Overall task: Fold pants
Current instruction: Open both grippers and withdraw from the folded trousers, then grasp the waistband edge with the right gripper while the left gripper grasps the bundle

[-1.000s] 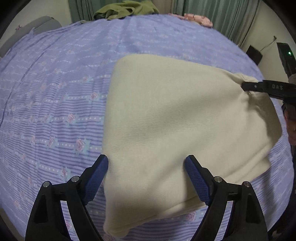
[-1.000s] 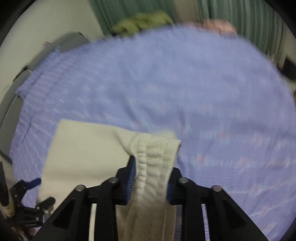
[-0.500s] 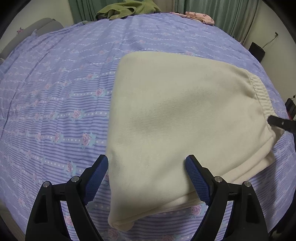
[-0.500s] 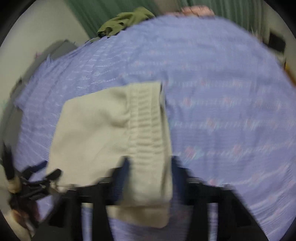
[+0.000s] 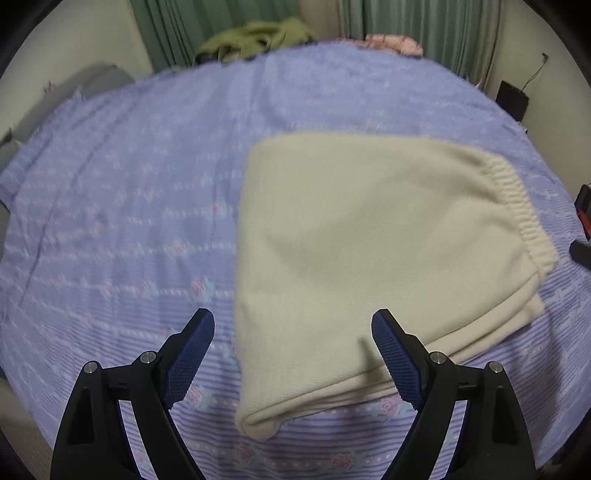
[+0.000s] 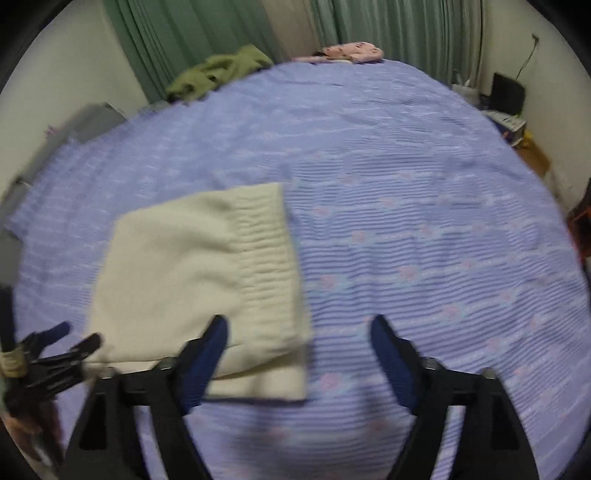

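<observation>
Pants (image 5: pixel 369 258): cream knit, lying flat on the bed as a compact folded stack, centre-right in the left wrist view and lower left in the right wrist view. Layered edges show at the near right corner; ribbed waistband (image 5: pixel 517 206) sits on top along the right edge.
Near, left tongs (image 5: pixel 293 350): spread wide, nothing between the blue pads; the near folded corner of the pants lies below them, not pinched. State unchanged from a second ago; the view has pulled back a little, so more bed shows around the stack.
Near, right tongs (image 6: pixel 297 354): jaws have just been opening. A second ago they were clamped on the waistband; now they stand wide with only bedsheet between them, the left pad over the waistband's near corner and, as far as the blur allows, not pressing it.
Change: waistband end has been carried over and laid down on the stack, then released. Neither tool holds cloth now.
Middle, bedsheet (image 6: pixel 406 221): lilac, striped with small roses, bare to the right of the pants in the right wrist view.
Far: green garment (image 5: pixel 258 37) and pink cloth (image 5: pixel 391 42) at the far edge of the bed, top of frame, in front of green curtains (image 6: pixel 388 29); well apart from the pants.
Judgement: this fold looks complete. Stack reads as several layers, edges roughly aligned, lowest layer sticking out a little at the near right. Task is at or close to its end; at most a tidy-up of that corner remains.
</observation>
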Demonstrator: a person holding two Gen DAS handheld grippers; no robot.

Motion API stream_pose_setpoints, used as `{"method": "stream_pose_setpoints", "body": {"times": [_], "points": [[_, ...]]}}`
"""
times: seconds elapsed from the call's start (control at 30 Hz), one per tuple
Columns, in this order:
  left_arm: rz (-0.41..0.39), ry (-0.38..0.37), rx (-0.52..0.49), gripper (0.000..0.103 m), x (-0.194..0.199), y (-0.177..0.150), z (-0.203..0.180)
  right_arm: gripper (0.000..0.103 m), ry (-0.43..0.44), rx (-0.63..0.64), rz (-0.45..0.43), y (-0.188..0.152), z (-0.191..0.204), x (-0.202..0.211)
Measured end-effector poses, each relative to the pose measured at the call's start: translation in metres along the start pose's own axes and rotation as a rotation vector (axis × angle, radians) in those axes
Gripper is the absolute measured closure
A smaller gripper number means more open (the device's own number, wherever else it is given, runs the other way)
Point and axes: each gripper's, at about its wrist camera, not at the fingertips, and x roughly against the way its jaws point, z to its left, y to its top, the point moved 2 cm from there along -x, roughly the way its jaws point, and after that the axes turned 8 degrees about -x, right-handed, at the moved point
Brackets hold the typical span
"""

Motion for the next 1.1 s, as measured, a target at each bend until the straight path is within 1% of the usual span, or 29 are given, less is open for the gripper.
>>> {"method": "stream_pose_setpoints", "body": {"times": [0.03, 0.17, 0.23, 0.27, 0.33, 0.37, 0.4, 0.5, 0.57, 0.63, 0.67, 0.77, 0.83, 0.93, 0.97, 1.0, 1.03, 1.07, 1.1], "points": [[-0.011, -0.001, 0.003, 0.014, 0.004, 0.002, -0.001, 0.013, 0.036, -0.029, -0.002, -0.006, 0.0, -0.001], [-0.021, -0.01, 0.016, 0.014, 0.004, 0.006, -0.001, 0.013, 0.108, -0.176, 0.035, -0.022, -0.011, -0.029], [-0.019, -0.007, 0.022, 0.014, 0.003, 0.003, 0.001, 0.013, 0.153, -0.284, 0.054, -0.021, -0.023, -0.053], [-0.019, -0.007, 0.026, 0.014, 0.002, 0.004, 0.0, 0.013, 0.197, -0.348, 0.066, -0.02, -0.031, -0.065], [-0.016, -0.01, 0.028, 0.014, 0.0, 0.006, -0.002, 0.013, 0.248, -0.425, 0.093, -0.022, -0.04, -0.078], [-0.02, -0.01, 0.025, 0.014, -0.001, 0.006, -0.004, 0.013, 0.287, -0.461, 0.104, -0.021, -0.043, -0.085], [-0.021, -0.01, 0.022, 0.014, -0.003, 0.006, -0.002, 0.013, 0.319, -0.475, 0.107, -0.021, -0.043, -0.09], [-0.019, -0.015, 0.016, 0.014, -0.007, 0.01, -0.005, 0.013, 0.374, -0.498, 0.142, -0.028, -0.043, -0.105], [-0.02, -0.023, 0.014, 0.014, -0.009, 0.012, -0.006, 0.012, 0.423, -0.515, 0.183, -0.034, -0.043, -0.113], [-0.024, -0.025, 0.009, 0.014, -0.01, 0.013, -0.008, 0.012, 0.467, -0.514, 0.186, -0.038, -0.043, -0.111], [-0.023, -0.027, 0.005, 0.014, -0.012, 0.014, -0.01, 0.01, 0.49, -0.523, 0.19, -0.038, -0.044, -0.112], [-0.015, -0.033, 0.005, 0.014, -0.017, 0.015, -0.014, 0.01, 0.516, -0.534, 0.247, -0.036, -0.042, -0.129], [-0.009, -0.041, 0.02, 0.014, -0.02, 0.018, -0.014, 0.01, 0.555, -0.543, 0.289, -0.029, -0.036, -0.148], [0.002, -0.056, 0.056, 0.014, -0.023, 0.018, -0.008, 0.01, 0.556, -0.541, 0.334, -0.021, -0.026, -0.152], [0.004, -0.061, 0.069, 0.014, -0.024, 0.018, -0.004, 0.011, 0.601, -0.527, 0.326, -0.018, -0.018, -0.14], [0.006, -0.066, 0.081, 0.014, -0.025, 0.018, -0.001, 0.013, 0.644, -0.51, 0.293, -0.013, -0.012, -0.127], [0.008, -0.07, 0.089, 0.014, -0.027, 0.018, 0.002, 0.016, 0.654, -0.493, 0.262, -0.008, -0.006, -0.12], [0.012, -0.077, 0.102, 0.014, -0.029, 0.017, 0.006, 0.018, 0.632, -0.451, 0.225, -0.004, 0.002, -0.113], [0.018, -0.08, 0.118, 0.014, -0.03, 0.017, 0.01, 0.018, 0.602, -0.442, 0.223, -0.003, 0.005, -0.115]]}}
